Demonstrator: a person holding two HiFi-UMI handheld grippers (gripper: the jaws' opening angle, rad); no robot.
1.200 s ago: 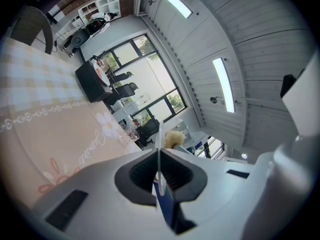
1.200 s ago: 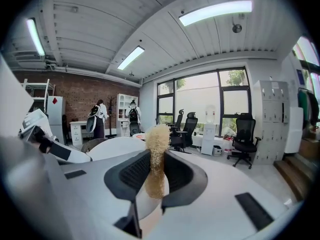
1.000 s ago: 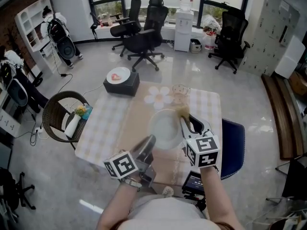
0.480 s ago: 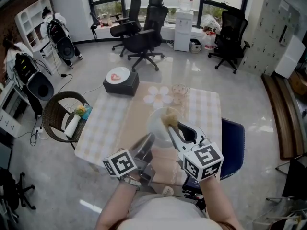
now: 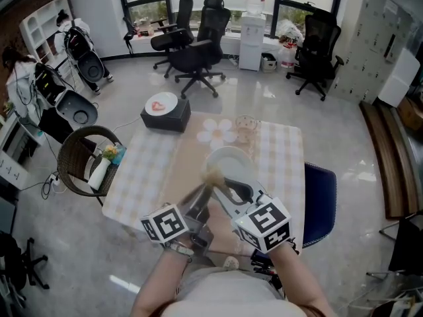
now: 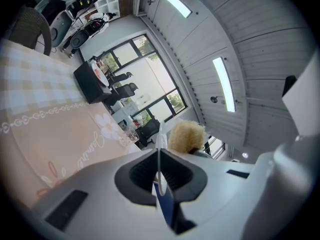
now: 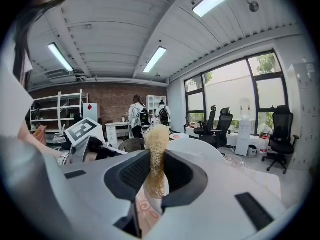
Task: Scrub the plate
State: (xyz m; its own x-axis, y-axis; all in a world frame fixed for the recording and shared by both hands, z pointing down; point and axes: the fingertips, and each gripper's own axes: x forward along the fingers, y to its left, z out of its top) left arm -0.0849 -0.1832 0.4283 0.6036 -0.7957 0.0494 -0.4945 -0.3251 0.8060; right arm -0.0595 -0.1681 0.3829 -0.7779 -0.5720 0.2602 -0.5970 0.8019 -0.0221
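Over the near end of the desk (image 5: 142, 170), both forearms reach forward from the bottom of the head view. They are close together, with the wrists angled inward so the two tools converge. On the left arm, the left tongs (image 6: 159, 170) point up and to the right. Their jaws are pinched tight on the near rim of the white plate (image 5: 231, 162), which shows edge-on as a thin line between them in the left gripper view. The plate is held tilted above the beige runner (image 5: 188, 157) along the middle of the desk.

The right tongs (image 7: 156, 169) slant leftward across the plate's near edge, their jaws clamped on the stem of a tan, fuzzy scrubber (image 7: 157, 144). Its tuft sticks out past the jaw tips at the plate's near-left rim, just beside the tips of the left tongs. Whether it touches the plate cannot be told.

At the runner's far end stands a clear glass (image 5: 246, 125); what it holds cannot be made out. At the desk's far-left corner, a black box (image 5: 165, 119) carries a small dish (image 5: 161, 103) with something pink on it. Left of the desk, a wicker chair (image 5: 73, 154) holds a white bottle-shaped thing (image 5: 100, 174) and a yellowish bundle (image 5: 111, 152).
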